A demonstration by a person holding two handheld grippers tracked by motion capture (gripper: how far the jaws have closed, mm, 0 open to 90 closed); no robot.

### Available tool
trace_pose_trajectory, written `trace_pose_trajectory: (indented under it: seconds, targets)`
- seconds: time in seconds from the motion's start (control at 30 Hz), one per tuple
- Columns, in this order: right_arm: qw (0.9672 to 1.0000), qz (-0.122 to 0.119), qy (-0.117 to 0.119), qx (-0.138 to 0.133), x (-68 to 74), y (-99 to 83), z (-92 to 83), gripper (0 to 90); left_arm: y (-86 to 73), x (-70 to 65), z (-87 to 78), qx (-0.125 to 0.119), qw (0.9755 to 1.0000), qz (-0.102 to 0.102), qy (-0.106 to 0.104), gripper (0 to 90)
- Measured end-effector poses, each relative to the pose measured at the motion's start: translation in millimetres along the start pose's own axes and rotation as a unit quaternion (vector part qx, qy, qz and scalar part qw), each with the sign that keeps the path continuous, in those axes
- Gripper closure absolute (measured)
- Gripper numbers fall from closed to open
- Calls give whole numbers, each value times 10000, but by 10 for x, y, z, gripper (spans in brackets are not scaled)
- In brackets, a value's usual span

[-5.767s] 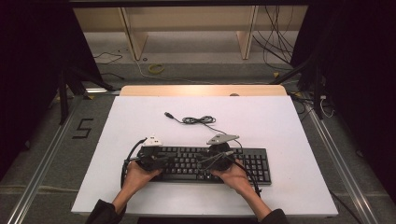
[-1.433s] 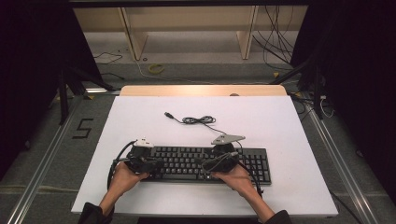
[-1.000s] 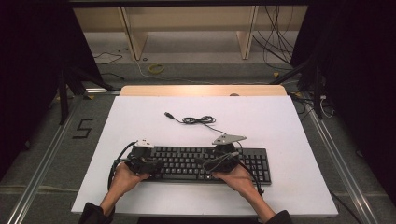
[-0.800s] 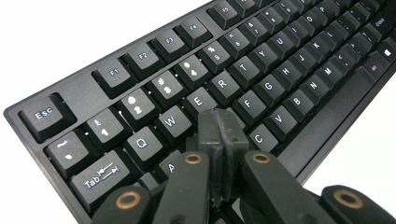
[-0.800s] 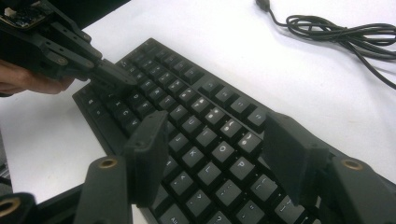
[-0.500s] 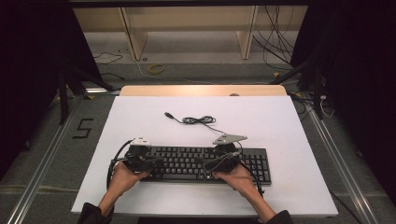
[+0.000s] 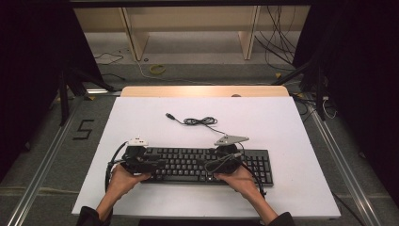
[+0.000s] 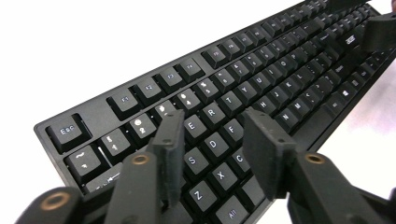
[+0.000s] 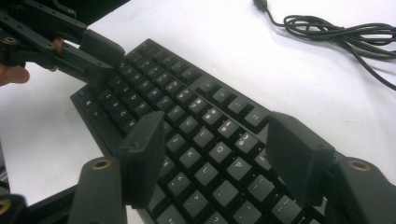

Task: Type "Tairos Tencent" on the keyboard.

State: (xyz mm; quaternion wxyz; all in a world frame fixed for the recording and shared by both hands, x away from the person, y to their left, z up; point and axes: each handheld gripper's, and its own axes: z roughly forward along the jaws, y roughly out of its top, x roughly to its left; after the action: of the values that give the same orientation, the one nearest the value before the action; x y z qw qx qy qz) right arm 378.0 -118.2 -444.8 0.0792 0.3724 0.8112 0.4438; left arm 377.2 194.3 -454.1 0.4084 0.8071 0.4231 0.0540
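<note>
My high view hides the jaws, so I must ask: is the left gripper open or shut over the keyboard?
Observer: The left gripper is open. Its jaws have just been opening, above the keyboard, with the D key under the gap and nothing gripped.
Operator: And the right one, please?
Observer: The right gripper is open too. Its jaws stand apart over the O key.

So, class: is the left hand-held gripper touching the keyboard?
Cannot tell. In the left gripper view the left hand-held gripper, its jaws just opened and parted, overlaps the keyboard, but neither contact nor a gap shows.
</note>
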Motion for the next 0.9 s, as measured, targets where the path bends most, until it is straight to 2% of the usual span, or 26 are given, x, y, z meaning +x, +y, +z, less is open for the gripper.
trace_pose_trajectory:
  seconds: [0.3,0.43,0.6,0.63,0.67,0.83,0.9]
  targets:
    - [10000,-1,17,21,4,4,18,368,-36,9,-36,-110,9999,-117,17,395]
    - [10000,-14,26,23,14,5,27,370,-57,7,-40,-69,9999,-121,22,377]
    - [10000,-37,70,44,39,3,40,392,-87,0,-83,-129,9998,-152,42,374]
    - [9999,-45,125,68,62,1,47,429,-95,0,-89,-158,9997,-152,51,371]
    - [9999,-45,125,68,62,1,47,429,-102,1,-99,-169,9997,-156,62,371]
    - [9992,-177,338,125,129,-26,63,605,-139,-4,-135,-286,9994,-197,39,357]
    - [9991,-189,358,151,144,-34,67,637,-152,-10,-147,-330,9993,-193,35,355]
